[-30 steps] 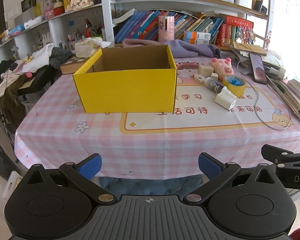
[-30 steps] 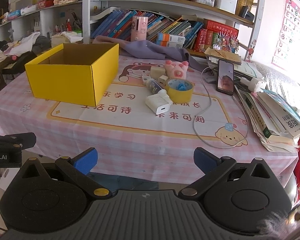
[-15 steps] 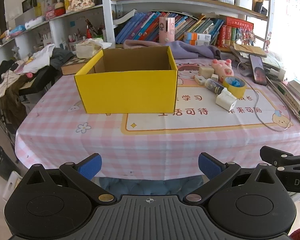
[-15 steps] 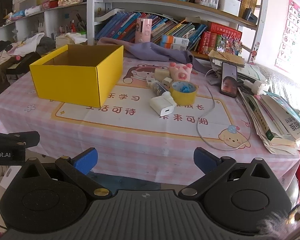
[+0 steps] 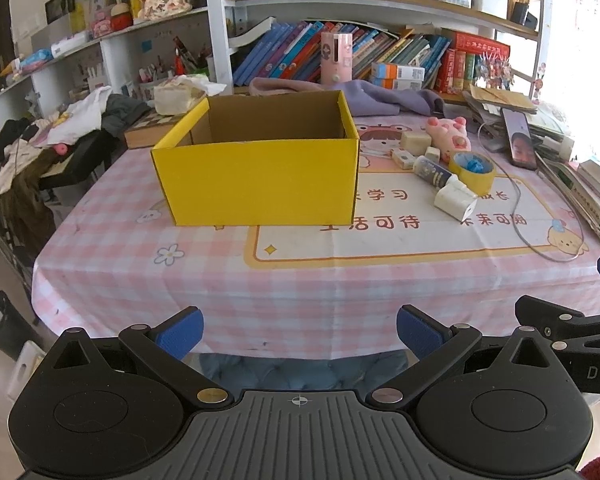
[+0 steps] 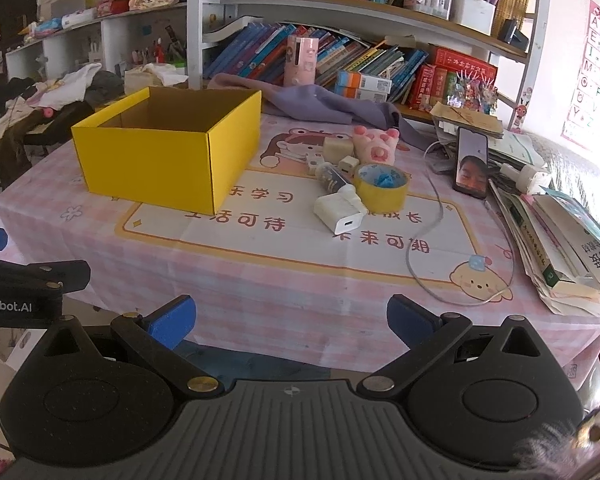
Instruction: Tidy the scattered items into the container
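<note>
Yellow box (image 6: 168, 156) sits left of tape roll (image 6: 382, 190) and charger (image 6: 338, 214)

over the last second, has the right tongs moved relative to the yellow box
Yes. In the right wrist view the yellow box has grown larger and slid right, so the right tongs have moved forward toward the table, still open and empty.

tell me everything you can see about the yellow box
The yellow box is an open-topped cardboard carton, bright yellow outside and plain brown inside, with no lid in sight. It stands upright on the pink checked tablecloth, left of the scattered small items. What shows of its inside looks empty; the floor is hidden. Neither gripper touches it.
</note>
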Motion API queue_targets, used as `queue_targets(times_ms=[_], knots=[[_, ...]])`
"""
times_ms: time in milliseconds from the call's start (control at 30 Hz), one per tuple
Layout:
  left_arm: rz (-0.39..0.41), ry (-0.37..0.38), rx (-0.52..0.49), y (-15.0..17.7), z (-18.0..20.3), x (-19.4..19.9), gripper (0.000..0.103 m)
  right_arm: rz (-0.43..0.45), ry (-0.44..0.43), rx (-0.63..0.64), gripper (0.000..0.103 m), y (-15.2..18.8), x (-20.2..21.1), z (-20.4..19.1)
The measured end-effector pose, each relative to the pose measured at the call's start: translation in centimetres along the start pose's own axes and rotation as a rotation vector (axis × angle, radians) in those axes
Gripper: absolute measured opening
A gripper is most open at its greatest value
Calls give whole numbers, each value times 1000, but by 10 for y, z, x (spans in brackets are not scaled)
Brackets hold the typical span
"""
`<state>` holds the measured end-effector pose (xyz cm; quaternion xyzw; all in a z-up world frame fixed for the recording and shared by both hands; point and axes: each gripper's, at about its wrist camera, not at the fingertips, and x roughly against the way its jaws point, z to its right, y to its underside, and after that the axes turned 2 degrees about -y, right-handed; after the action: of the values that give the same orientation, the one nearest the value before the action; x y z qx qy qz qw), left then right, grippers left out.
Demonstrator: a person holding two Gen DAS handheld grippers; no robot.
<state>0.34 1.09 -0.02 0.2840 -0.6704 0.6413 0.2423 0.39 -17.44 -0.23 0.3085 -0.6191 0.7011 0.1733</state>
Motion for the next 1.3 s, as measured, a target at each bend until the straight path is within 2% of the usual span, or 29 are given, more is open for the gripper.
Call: queue_targets(times_ms=[600,867,1033,1300], knots=[[1,-1,1,-3,-5,-6,103,8,3,1,101,-5,-7,-1],[9,2,-6,-4,-7,-7,103,10,-5,21,101,-8,-8,-4],[14,-9,-8,-4,-7,-6,103,39,12,66,101,-10,-8,-5],[18,-6,-25,-2,-3,-3,103,39,-41,38,101,-7,-1,-5]])
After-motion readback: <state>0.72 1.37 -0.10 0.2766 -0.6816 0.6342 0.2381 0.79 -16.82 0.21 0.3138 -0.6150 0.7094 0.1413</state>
